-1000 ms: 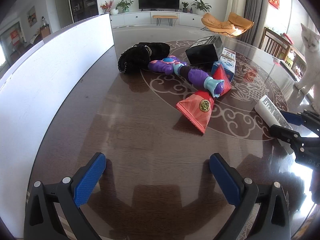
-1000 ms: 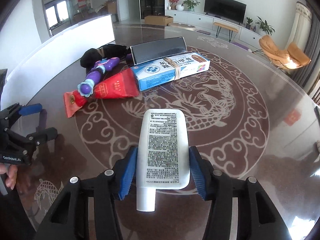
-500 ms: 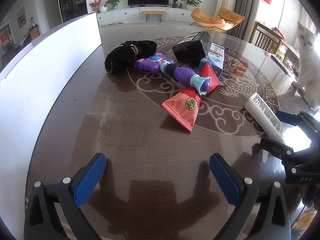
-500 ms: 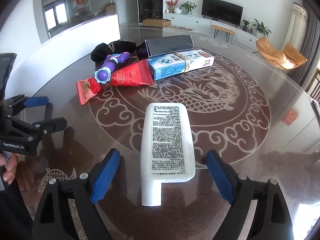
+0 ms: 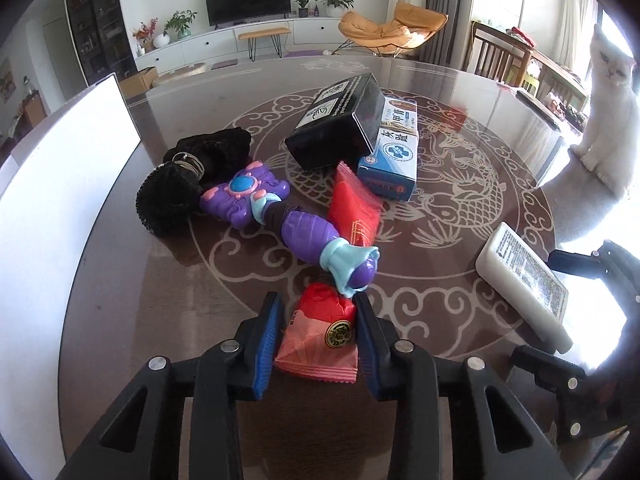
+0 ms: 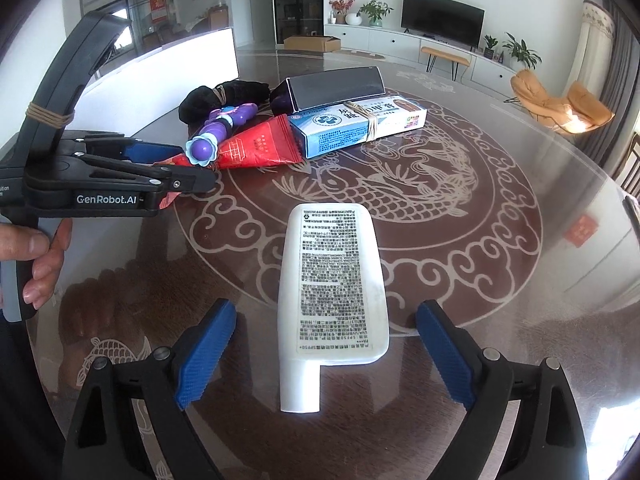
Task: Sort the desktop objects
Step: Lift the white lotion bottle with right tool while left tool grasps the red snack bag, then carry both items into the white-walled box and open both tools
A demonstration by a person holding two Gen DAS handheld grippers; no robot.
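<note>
At lower centre of the left view, my left tongs (image 5: 318, 338) pinch the red packet (image 5: 320, 340) on the desk (image 5: 140, 300); my right tongs (image 6: 324, 352) stand spread around the white tube (image 6: 332, 284).

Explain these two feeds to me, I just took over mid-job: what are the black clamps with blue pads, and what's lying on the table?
Those clamps are two hand-held grippers; a person carries one in each hand, each with a camera looking along its fingers. In the left view, the left gripper has closed on the near end of a red snack packet. In the right view, the right gripper is open around a white tube lying flat on the round table. Further back lie a purple toy, a black pouch, a black box and a blue-and-white box.
</note>
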